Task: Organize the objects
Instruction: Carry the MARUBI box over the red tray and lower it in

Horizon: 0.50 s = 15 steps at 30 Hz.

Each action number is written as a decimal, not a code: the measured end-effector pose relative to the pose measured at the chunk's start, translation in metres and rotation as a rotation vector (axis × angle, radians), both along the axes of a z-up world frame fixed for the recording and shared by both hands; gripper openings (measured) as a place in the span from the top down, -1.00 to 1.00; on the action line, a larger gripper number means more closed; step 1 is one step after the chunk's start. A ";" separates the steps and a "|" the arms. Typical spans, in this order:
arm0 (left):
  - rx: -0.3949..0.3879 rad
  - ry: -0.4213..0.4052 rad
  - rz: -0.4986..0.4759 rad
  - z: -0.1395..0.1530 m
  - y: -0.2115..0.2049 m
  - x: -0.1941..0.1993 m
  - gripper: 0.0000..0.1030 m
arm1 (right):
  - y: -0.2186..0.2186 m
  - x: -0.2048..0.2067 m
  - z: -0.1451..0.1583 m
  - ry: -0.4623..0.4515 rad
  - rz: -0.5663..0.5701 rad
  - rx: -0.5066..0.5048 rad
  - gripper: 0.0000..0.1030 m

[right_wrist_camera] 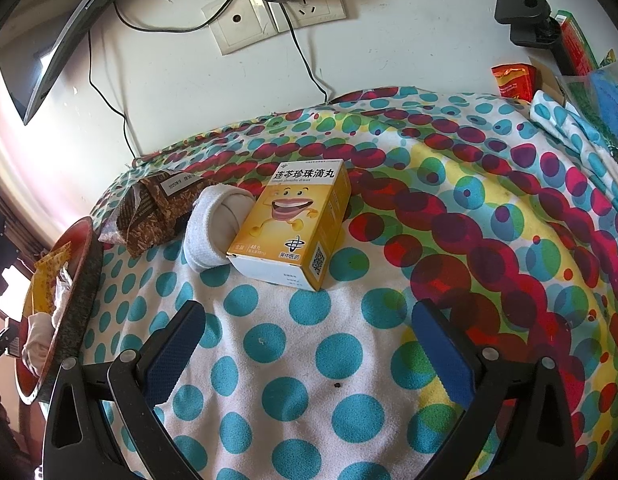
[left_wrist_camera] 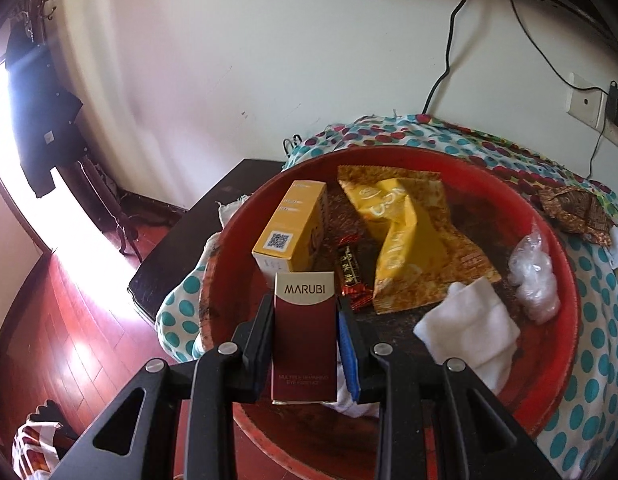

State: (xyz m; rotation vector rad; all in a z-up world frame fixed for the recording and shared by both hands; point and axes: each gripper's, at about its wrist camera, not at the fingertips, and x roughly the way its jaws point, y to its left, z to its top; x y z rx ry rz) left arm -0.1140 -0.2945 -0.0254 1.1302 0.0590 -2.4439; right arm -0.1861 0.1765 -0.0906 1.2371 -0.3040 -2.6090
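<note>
A polka-dot cloth [right_wrist_camera: 349, 360] covers the table, white with teal dots near its front edge and crowded red, yellow and green dots toward the back edge by the wall. At the table's left edge sits a round red tray [left_wrist_camera: 557, 280], its rim overhanging the cloth.

Inside the tray, a crumpled yellow snack bag [left_wrist_camera: 405, 240] lies near the centre, a yellow box with a QR code [left_wrist_camera: 293, 224] lies toward the left rim, a folded white cloth [left_wrist_camera: 469, 328] rests near the front rim, a clump of clear plastic [left_wrist_camera: 535, 276] sits against the right rim, and a small red-wrapped candy [left_wrist_camera: 351, 272] lies between the box and the bag.

On the cloth right of the tray, a yellow medicine box with a cartoon face [right_wrist_camera: 293, 224] lies near the middle, touching a rolled white sock [right_wrist_camera: 209, 228]; a brown patterned wrapper [right_wrist_camera: 153, 212] lies just beside the sock, toward the tray.

The left gripper [left_wrist_camera: 305, 320] is clamped on a dark-red MARUBI box [left_wrist_camera: 303, 336], held upright over the tray's front-left rim. The right gripper [right_wrist_camera: 309, 340] hovers above the cloth's front edge, jaws spread wide with nothing between them.
</note>
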 end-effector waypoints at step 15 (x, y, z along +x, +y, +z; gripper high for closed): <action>-0.001 -0.029 -0.019 -0.008 0.002 -0.034 0.43 | -0.001 0.000 0.000 -0.002 0.000 0.011 -1.00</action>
